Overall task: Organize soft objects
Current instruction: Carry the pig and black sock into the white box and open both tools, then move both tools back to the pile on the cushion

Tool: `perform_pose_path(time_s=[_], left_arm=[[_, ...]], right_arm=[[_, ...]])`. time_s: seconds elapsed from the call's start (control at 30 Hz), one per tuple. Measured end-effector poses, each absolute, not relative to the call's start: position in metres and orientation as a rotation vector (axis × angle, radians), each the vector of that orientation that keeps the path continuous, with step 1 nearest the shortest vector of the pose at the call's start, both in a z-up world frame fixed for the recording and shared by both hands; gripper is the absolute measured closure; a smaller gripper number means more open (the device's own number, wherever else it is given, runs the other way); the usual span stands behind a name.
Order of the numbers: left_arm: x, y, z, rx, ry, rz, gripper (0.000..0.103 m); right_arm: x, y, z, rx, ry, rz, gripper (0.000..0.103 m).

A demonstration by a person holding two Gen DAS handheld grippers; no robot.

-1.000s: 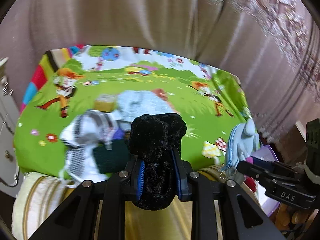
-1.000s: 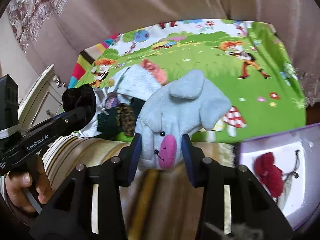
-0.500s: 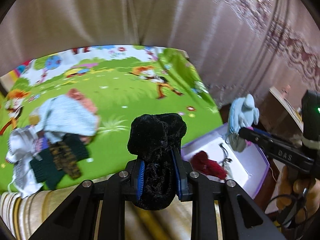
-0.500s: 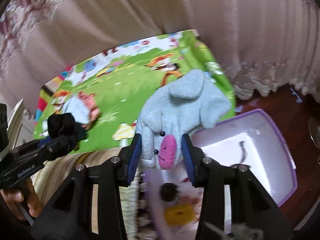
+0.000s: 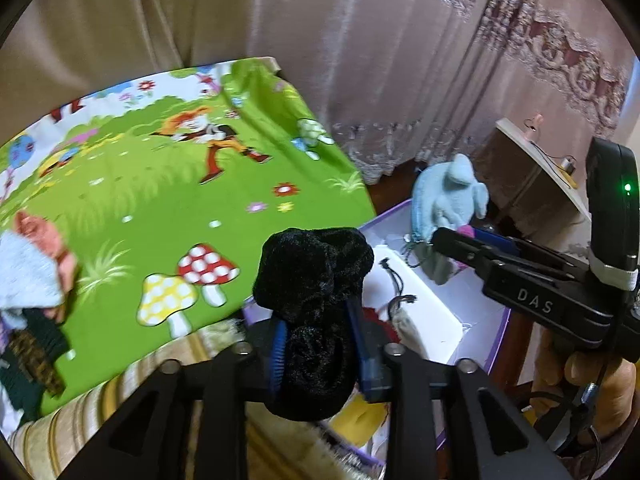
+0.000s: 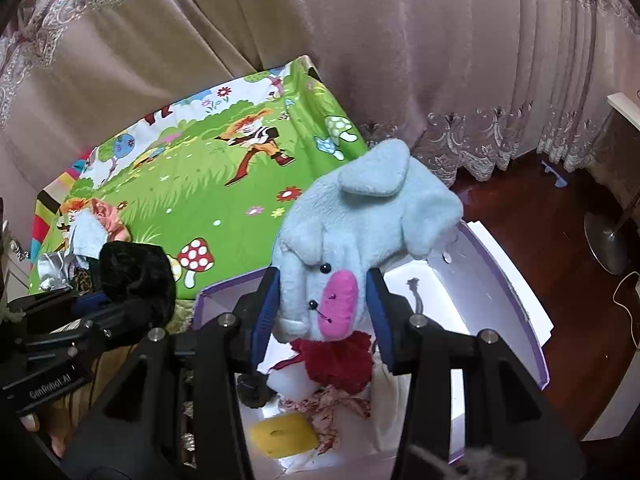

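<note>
A black velvet piece (image 5: 312, 272) sits between the blue pads of my left gripper (image 5: 316, 320), whose jaws are opening; the pads still touch it. It hangs over the near left corner of the purple box (image 5: 506, 316). My right gripper (image 6: 323, 280) has a light blue plush animal with a pink snout (image 6: 368, 208) between its pads, still touched, and its jaws are opening too. The plush hangs above the box's white inside (image 6: 480, 292). In the left wrist view the right gripper (image 5: 444, 236) and plush (image 5: 444, 196) show at right.
In the box lie a red woolly item (image 6: 340, 356), a yellow sponge (image 6: 284, 434) and a patterned cloth. A green cartoon mat (image 5: 160, 184) carries a pile of clothes (image 5: 28, 280) at its left. Curtains hang behind; a lamp base (image 6: 608, 240) stands on the wooden floor.
Both grippers have swung right, from over the mat and clothes pile to above the purple box, each carrying its item. The left jaws stand slightly wider around the black piece.
</note>
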State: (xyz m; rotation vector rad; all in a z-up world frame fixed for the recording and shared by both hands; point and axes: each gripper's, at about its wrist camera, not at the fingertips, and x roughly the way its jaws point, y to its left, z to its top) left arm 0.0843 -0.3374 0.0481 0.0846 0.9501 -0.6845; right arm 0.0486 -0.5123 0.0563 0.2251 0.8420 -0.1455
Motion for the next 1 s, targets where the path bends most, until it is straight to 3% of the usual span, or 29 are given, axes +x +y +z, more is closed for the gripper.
perform_pose_path(time_s=[0.1, 0.13, 0.43, 0.63, 1.0], left_arm=[[0.089, -0.343, 0.042, 0.085, 0.969, -0.682, 0.043], [0.09, -0.343, 0.04, 0.079, 0.975, -0.679, 0.042], [0.102, -0.313, 0.043, 0.0, 0.992, -0.595, 0.041], [0.103, -0.291, 0.051, -0.046, 0.973, -0.567, 0.041], [0.099, -0.249, 0.056, -0.089, 0.952, -0.516, 0.041]], right_arm=[[0.052, -0.516, 0.053, 0.227, 0.842, -0.145, 0.055], [0.052, -0.517, 0.052, 0.227, 0.842, -0.145, 0.055], [0.059, -0.52, 0.04, 0.237, 0.863, -0.135, 0.053], [0.062, -0.522, 0.035, 0.23, 0.888, -0.153, 0.029], [0.061, -0.497, 0.049, 0.228, 0.872, -0.089, 0.029]])
